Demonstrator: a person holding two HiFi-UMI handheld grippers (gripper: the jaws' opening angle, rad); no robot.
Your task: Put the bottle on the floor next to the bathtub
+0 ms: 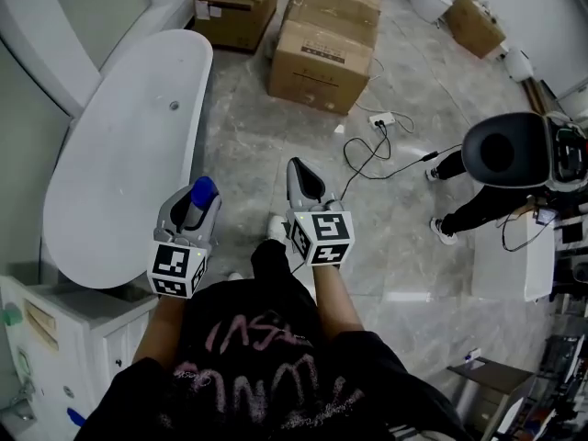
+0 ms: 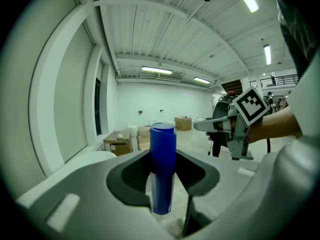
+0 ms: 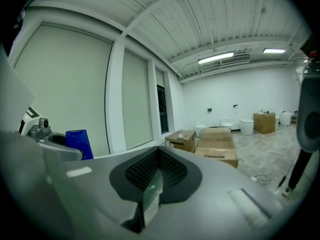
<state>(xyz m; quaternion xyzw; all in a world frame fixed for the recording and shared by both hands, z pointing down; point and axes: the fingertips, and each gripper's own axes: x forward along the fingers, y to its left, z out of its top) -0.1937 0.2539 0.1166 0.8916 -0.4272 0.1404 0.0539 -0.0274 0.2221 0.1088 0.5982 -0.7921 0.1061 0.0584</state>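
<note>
White oval bathtub (image 1: 119,154) sits left. Left gripper (image 1: 190,211) is clamped on the tall blue-topped bottle (image 2: 162,159), well above the grey stone floor (image 1: 248,145). Risk: the narrow bottle tips at release. Right gripper (image 1: 306,182) has its jaws together, empty.

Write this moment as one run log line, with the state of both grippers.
left gripper: shut on bottle | right gripper: jaws shut, empty | bottle: not yet on floor | bathtub: person's left

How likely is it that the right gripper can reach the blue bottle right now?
Probably yes: the right gripper is beside the bottle with open air between, but its jaws are shut and the left gripper clamps the bottle.
</note>
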